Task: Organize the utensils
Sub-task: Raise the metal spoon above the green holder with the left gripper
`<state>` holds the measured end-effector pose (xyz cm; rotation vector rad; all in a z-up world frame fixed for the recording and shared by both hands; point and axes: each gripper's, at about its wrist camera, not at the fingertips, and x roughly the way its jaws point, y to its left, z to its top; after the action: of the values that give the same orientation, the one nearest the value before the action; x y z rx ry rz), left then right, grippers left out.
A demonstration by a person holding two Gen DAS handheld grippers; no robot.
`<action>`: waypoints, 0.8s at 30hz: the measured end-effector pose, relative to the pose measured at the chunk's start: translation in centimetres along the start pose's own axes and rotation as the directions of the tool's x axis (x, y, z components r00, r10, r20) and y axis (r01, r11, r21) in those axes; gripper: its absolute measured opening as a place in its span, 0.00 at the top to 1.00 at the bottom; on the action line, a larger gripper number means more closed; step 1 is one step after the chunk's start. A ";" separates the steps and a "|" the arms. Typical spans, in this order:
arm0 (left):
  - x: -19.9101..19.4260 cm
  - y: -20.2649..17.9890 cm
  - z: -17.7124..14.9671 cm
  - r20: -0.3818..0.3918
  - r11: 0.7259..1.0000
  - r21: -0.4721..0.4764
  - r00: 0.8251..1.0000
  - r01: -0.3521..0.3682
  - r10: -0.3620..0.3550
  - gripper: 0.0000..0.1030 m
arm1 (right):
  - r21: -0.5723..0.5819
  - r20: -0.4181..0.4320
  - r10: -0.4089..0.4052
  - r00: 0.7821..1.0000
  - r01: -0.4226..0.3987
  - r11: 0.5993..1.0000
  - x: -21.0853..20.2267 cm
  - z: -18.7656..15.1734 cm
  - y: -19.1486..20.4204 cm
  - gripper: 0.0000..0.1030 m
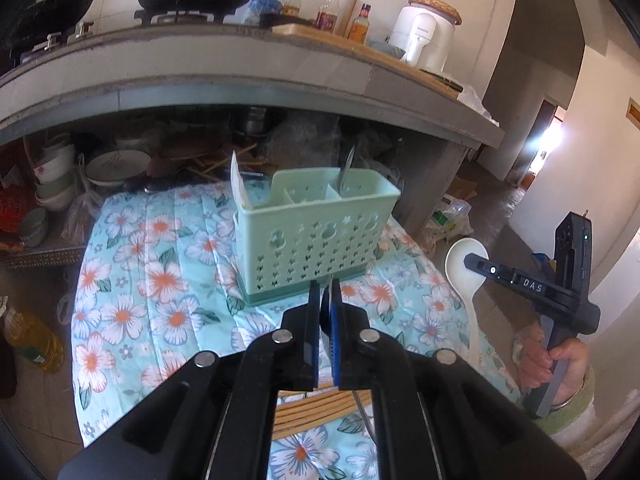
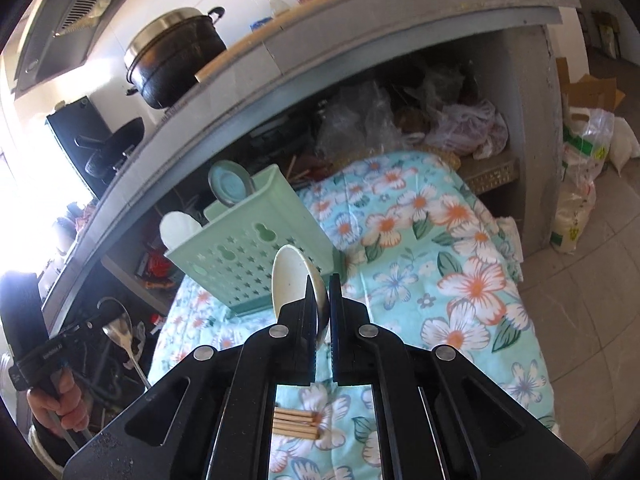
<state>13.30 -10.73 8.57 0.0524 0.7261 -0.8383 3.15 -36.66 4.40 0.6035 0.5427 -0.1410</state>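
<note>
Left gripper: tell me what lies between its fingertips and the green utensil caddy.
In the left wrist view, only a short strip of the floral cloth separates the left gripper from the green utensil caddy; nothing else lies there.

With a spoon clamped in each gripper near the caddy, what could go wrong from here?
1. The white spoon is pinched by its bowl in the right gripper, so it may swing or slip.
2. The light caddy sits on soft floral cloth; a hard insertion could tip it.

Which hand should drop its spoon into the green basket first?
Probably left: its tongs hang right in front of the green basket, holding a metal spoon. The right tongs with the white spoon sit off to the side.
</note>
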 end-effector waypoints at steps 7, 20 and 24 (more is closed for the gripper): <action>-3.3 -1.0 4.1 0.160 0.999 0.026 0.987 -0.023 0.018 0.97 | -0.022 0.039 0.015 0.999 -0.014 1.000 -1.5 0.5 0.7 0.96; -4.8 -2.6 11.8 0.433 0.981 0.084 0.893 -0.175 0.122 0.97 | -0.032 0.047 0.021 0.999 -0.019 0.999 -1.7 0.7 1.5 0.96; -3.7 -2.1 13.1 0.441 0.975 0.077 0.885 -0.207 0.153 0.97 | -0.031 0.040 0.024 0.999 -0.022 0.999 -1.5 0.7 1.4 0.96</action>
<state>17.65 -13.90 21.30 0.0402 0.2434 -0.6810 2.58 -35.98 6.36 0.5761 0.4976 -0.1228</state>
